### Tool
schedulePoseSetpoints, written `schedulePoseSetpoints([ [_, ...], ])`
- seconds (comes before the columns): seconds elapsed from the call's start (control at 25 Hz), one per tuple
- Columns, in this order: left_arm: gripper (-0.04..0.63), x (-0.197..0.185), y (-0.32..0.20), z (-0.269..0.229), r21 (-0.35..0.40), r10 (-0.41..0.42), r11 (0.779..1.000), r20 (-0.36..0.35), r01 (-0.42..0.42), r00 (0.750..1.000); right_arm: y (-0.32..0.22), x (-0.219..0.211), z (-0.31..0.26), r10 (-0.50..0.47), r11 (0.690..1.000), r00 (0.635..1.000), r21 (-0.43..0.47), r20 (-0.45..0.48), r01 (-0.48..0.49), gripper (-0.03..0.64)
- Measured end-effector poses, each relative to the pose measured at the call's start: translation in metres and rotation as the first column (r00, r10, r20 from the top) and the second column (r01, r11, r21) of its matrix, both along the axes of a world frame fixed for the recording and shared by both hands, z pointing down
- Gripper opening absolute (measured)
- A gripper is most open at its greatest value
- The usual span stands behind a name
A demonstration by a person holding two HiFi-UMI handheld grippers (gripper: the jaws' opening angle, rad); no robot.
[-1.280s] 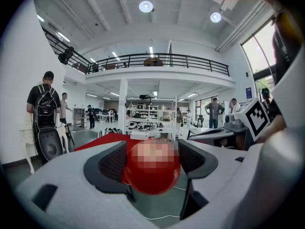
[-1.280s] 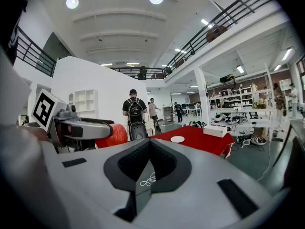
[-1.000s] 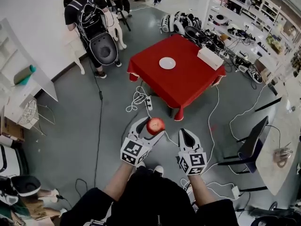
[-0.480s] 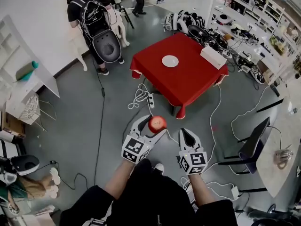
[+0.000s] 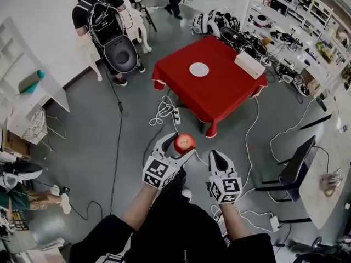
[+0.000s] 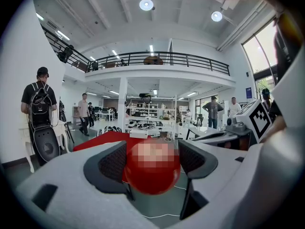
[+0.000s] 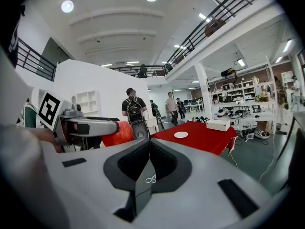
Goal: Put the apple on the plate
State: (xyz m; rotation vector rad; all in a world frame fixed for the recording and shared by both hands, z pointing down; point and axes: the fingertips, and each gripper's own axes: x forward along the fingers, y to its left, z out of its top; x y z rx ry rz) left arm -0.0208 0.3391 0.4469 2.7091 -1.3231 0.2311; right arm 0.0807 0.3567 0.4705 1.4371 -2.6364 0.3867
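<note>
A red apple (image 5: 184, 142) is clamped between the jaws of my left gripper (image 5: 176, 145), held out over the grey floor well short of the table. In the left gripper view the apple (image 6: 152, 168) fills the gap between the dark pads. The white plate (image 5: 199, 69) lies near the middle of the red-clothed table (image 5: 219, 97) ahead, and it also shows in the right gripper view as a plate (image 7: 180, 134) on the red cloth. My right gripper (image 5: 218, 159) hangs beside the left one, jaws pressed together with nothing between them (image 7: 148, 152).
A white box (image 5: 249, 66) sits at the table's far right edge. Cables and a power strip (image 5: 167, 114) trail on the floor before the table. A person with a backpack (image 5: 104, 23) stands at the left; a dark chair (image 5: 293, 163) is at the right. Cluttered shelves line the back.
The view has drifted slightly forward toward the table, both grippers holding the same pose with the apple. People at the back have walked on.
</note>
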Motion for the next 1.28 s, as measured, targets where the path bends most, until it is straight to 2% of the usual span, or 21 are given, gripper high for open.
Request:
schedulePoseSetpoints([
  [0.68, 0.344, -0.010, -0.051, 0.007, -0.011, 0.004, 1.000, -0.023, -0.004, 1.000, -0.046, -0.017, 0.010, -0.019, 0.999, 1.000, -0.028, -0.016, 0.018, 0.012],
  [1.28, 0.344, -0.014, -0.139, 0.017, -0.031, 0.003, 1.000, -0.042, -0.005, 0.999, -0.131, -0.030, 0.025, -0.047, 0.997, 0.998, -0.062, -0.035, 0.045, 0.012],
])
